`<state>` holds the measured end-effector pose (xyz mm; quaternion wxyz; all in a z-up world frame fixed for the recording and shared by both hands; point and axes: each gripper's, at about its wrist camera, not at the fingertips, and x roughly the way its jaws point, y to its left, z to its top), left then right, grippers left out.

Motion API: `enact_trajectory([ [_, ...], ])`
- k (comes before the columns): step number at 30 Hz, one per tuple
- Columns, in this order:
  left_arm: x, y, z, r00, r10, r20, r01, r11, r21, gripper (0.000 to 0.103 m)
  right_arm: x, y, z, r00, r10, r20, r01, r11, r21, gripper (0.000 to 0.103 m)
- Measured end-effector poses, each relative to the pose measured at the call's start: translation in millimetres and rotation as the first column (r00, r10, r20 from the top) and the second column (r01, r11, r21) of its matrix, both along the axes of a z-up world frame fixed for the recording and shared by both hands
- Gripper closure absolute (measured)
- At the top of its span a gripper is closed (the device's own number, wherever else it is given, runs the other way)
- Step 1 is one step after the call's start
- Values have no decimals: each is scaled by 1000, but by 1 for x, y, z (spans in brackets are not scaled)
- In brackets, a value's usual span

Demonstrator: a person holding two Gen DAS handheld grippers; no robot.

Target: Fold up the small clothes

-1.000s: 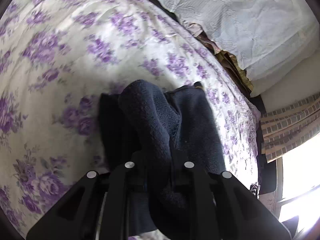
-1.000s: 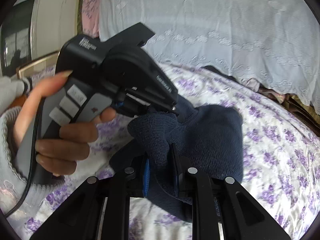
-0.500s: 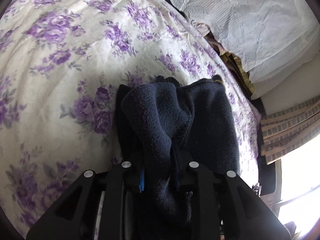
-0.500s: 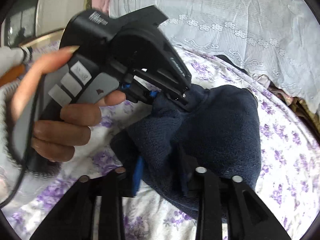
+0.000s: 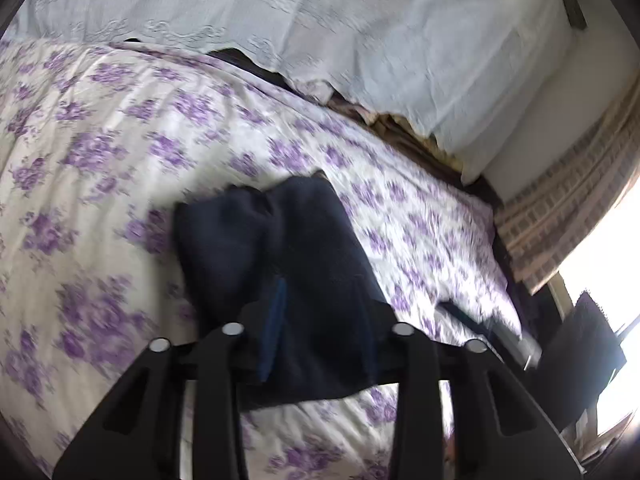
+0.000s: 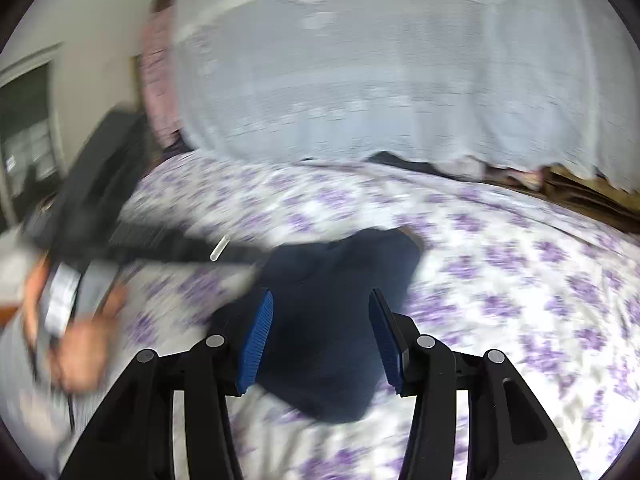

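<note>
Left wrist view: left gripper (image 5: 320,304) fingers just parted, released, dark navy garment (image 5: 280,248) folded on the bed (image 5: 120,140) just ahead; right wrist view: right gripper (image 6: 320,332) likewise just spread, unclenched, garment beyond, fold seemingly done.

Bed (image 5: 120,128), covered by a white sheet printed with purple flowers. A folded dark navy knitted garment (image 5: 304,264) lies flat on it; a pale lace-edged cloth (image 5: 360,32) drapes along the far side.
</note>
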<state>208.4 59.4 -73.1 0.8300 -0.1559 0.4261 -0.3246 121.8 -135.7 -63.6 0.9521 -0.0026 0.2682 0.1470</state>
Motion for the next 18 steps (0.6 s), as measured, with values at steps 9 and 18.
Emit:
enact_trajectory([
  [9, 3, -22, -55, 993, -8, -117, 22, 993, 120, 68, 104, -23, -10, 978, -6, -210, 52, 976, 213, 73],
  [18, 8, -6, -73, 988, 40, -149, -27, 995, 92, 93, 131, -21, -80, 952, -16, -306, 92, 967, 236, 74],
])
